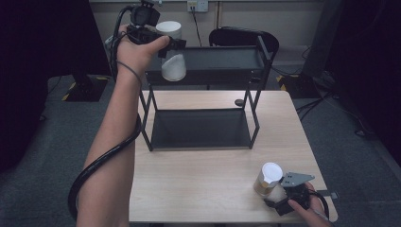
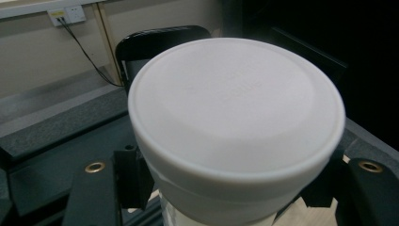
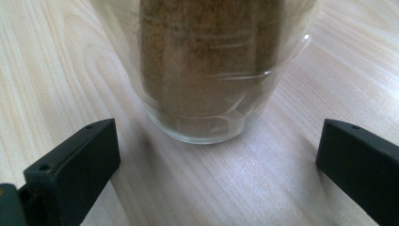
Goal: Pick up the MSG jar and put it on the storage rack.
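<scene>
A pale wood-grain table (image 1: pixel 208 182) stands on grey carpet (image 1: pixel 47 142), with a small dark round disc (image 1: pixel 239 102) lying near its far edge. Behind it are a black chair (image 1: pixel 239 36) and a white wall socket (image 1: pixel 197 5).

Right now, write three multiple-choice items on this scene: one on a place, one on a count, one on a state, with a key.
1. Where is the jar with white contents?
A. Lying on the table
B. Held up at the rack's top shelf
C. On the rack's lower shelf

2. How many white-lidded jars are there?
A. One
B. Two
C. Four

3. How do the right tongs stand?
A. Open, jaws apart before the jar of brown contents
C. Lying on the floor
B. Clamped on the rack's leg

Key: 1 B, the left tongs hold it beside the top shelf in the high view. 2 B, that jar and the jar of brown contents on the table. 3 A, the right gripper view shows both jaws wide of the glass.
</scene>
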Demonstrator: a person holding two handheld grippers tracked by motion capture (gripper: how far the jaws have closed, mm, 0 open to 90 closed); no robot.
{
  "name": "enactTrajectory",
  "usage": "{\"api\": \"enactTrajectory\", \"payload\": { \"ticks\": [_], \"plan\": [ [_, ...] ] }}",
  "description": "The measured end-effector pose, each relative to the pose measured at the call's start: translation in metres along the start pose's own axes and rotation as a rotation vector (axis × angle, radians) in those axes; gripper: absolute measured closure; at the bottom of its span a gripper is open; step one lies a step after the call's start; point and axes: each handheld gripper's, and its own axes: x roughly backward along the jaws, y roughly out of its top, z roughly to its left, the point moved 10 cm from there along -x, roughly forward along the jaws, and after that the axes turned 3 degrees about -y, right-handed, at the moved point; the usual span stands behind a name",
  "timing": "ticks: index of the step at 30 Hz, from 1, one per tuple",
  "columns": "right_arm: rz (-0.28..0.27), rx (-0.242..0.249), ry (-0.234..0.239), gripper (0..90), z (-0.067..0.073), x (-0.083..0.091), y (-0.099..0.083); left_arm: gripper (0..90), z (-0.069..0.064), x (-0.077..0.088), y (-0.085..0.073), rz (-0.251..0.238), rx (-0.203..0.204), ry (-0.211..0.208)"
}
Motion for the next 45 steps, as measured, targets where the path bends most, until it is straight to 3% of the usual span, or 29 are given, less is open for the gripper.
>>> {"api": "enactTrajectory", "payload": {
  "ticks": [10,15,32,34,42,45],
  "plan": [
    [0.000,0.000,0.000,0.0,0.000,0.000,0.000,34.8,0.010,-0.013,0.012,-0.010,0.021,0.026],
    [-0.001,0.000,0.000,0.0,0.000,0.000,0.000,34.8,0.015,-0.025,0.016,0.009,0.020,0.030],
    [-0.001,0.000,0.000,0.0,0.000,0.000,0.000,34.8,0.034,-0.052,0.015,0.012,0.068,0.121],
    [-0.001,0.000,0.000,0.0,0.000,0.000,0.000,34.8,0.036,-0.053,0.013,-0.007,0.084,0.123],
    [-0.001,0.000,0.000,0.0,0.000,0.000,0.000,34.7,0.029,-0.054,0.010,-0.014,0.034,0.137],
    [-0.001,0.000,0.000,0.0,0.000,0.000,0.000,34.6,0.028,-0.052,0.007,-0.018,0.033,0.144]
  ]
}}
